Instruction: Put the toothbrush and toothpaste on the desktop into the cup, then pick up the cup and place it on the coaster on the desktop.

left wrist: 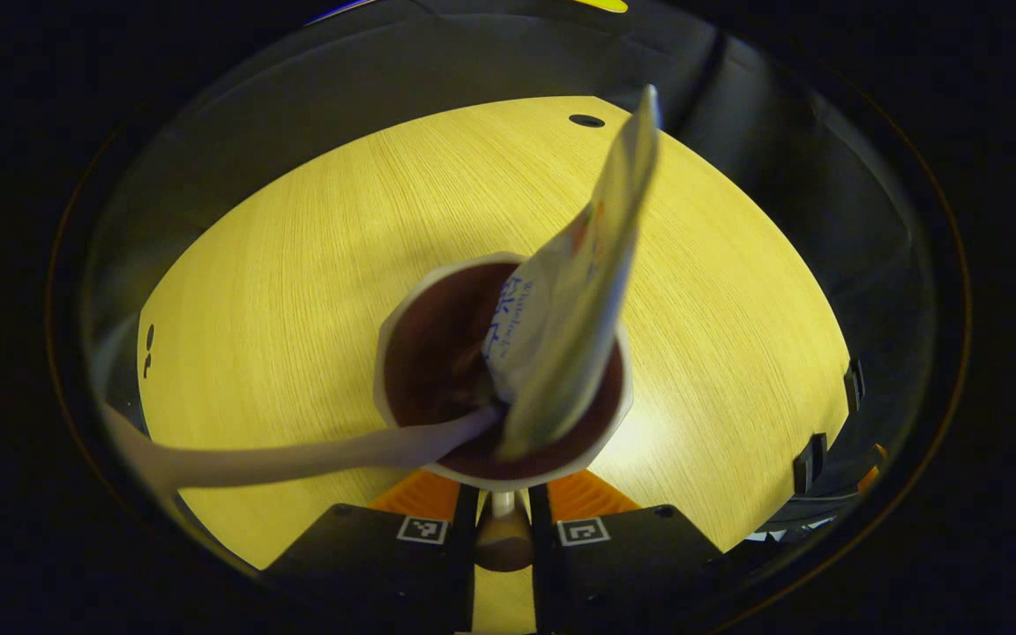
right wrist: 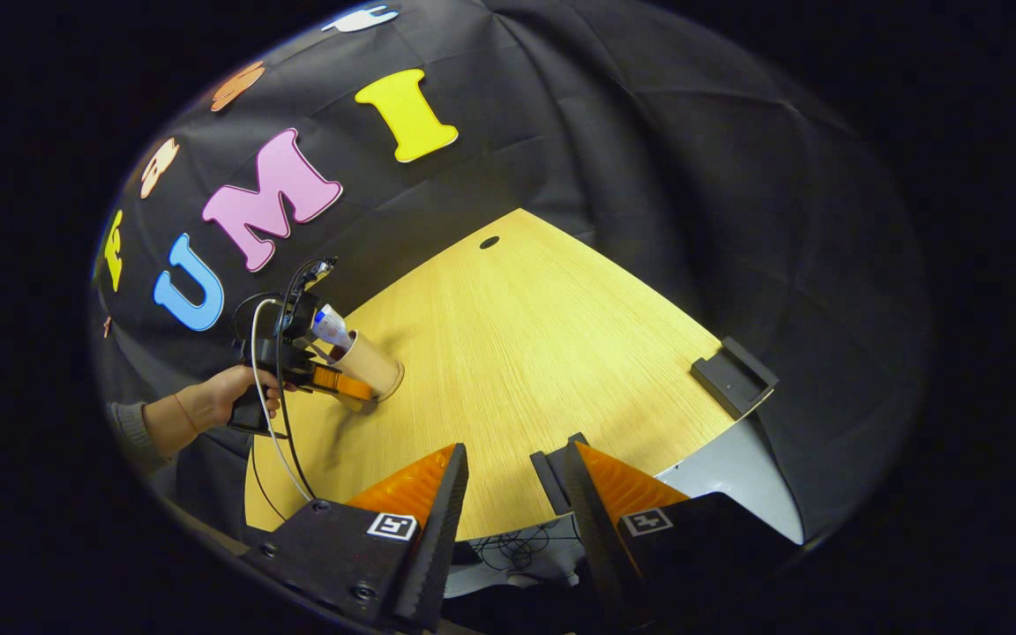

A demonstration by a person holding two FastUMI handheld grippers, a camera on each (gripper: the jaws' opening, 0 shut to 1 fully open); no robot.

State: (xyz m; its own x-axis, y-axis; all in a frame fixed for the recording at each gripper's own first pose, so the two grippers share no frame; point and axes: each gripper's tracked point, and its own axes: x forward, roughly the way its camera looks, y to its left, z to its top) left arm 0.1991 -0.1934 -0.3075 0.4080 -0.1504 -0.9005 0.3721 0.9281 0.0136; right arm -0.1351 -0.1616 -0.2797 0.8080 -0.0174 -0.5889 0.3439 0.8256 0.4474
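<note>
I am looking down on the desk (left wrist: 296, 265), its pale wood grain spreading wide in the left gripper view, and in the right gripper view running up toward one o'clock to a small round hole at the far edge. A dark bracket (right wrist: 733, 375) is sitting on the desk's edge at about three o'clock in that view.

In the left gripper view the cup (left wrist: 420, 353) is sitting dead centre, its dark inside facing me. The toothpaste (left wrist: 592, 291) is standing in it, leaning out toward one o'clock, and the toothbrush (left wrist: 296, 459) is lying with one end in the cup and its handle trailing out toward eight o'clock. My left gripper (left wrist: 504, 516) is clamping the cup — the two fingers are pressing on it from either side at six o'clock.

From the right gripper view I am seeing the same cup (right wrist: 371, 363) at nine o'clock, tilted, with the left gripper (right wrist: 332, 381) around it and a hand (right wrist: 235, 397) gripping the handle, a cable looping down from it.

My right gripper (right wrist: 512, 485) is hanging over the near desk edge at six o'clock, its fingers standing apart — nothing between them.
</note>
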